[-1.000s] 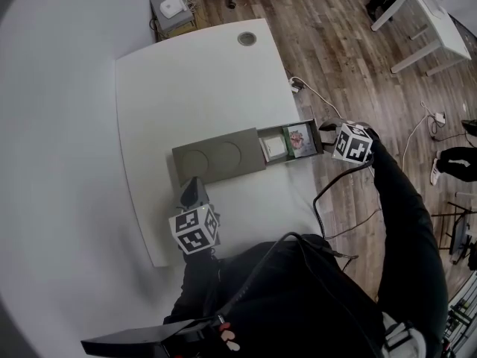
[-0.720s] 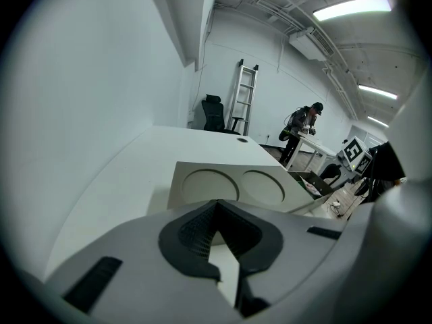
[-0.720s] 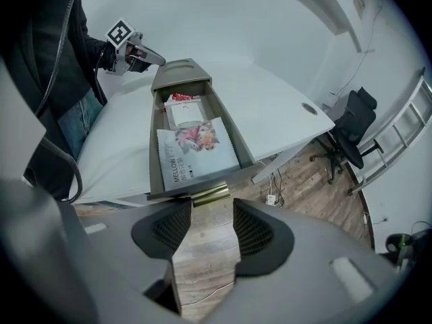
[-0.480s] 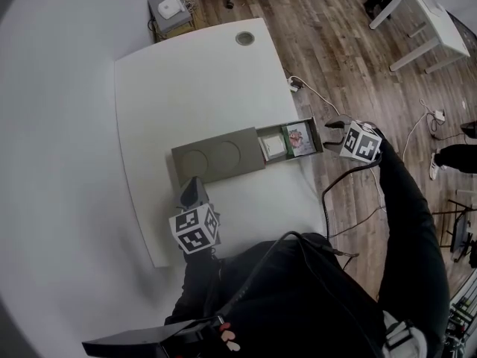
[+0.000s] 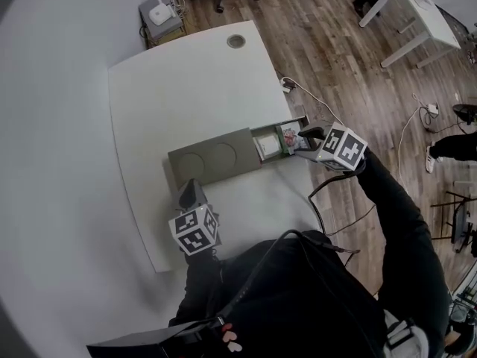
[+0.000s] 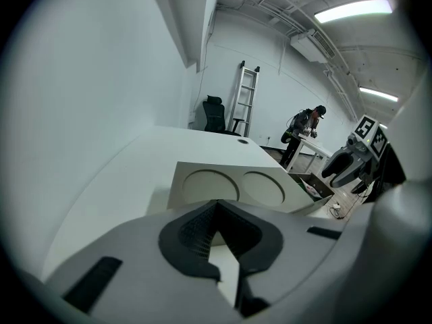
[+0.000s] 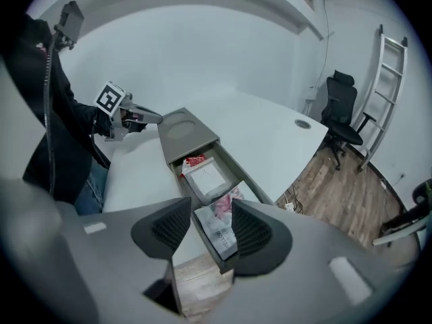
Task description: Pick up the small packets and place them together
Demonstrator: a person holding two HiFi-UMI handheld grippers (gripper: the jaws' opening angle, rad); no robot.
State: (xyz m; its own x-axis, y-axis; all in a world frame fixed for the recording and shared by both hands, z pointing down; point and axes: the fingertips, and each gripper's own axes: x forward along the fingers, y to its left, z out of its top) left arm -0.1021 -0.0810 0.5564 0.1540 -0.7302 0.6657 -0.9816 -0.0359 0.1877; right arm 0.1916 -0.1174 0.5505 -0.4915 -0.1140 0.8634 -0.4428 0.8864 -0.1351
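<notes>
A grey box (image 5: 216,157) with two round recesses lies on the white table (image 5: 186,80); its drawer (image 5: 302,122) is pulled out to the right. Inside lie a white packet (image 5: 267,145) and a colourful packet (image 5: 289,136). In the right gripper view, a red packet (image 7: 194,160), the white packet (image 7: 206,176) and a pink-grey packet (image 7: 219,225) fill the drawer. My right gripper (image 5: 308,135) hovers open over the drawer's outer end; its jaws have just been closing a little, gripping nothing. My left gripper (image 5: 191,189) rests shut and empty near the table's front edge.
A round cable hole (image 5: 236,42) is at the table's far end. Cables (image 5: 313,99) trail on the wood floor right of the table. An office chair (image 7: 341,110) and a ladder (image 7: 385,93) stand beyond. The table edge runs just under the drawer's end.
My right gripper has risen and moved left, from beside the drawer's outer end to above it. The left gripper has stayed put.
</notes>
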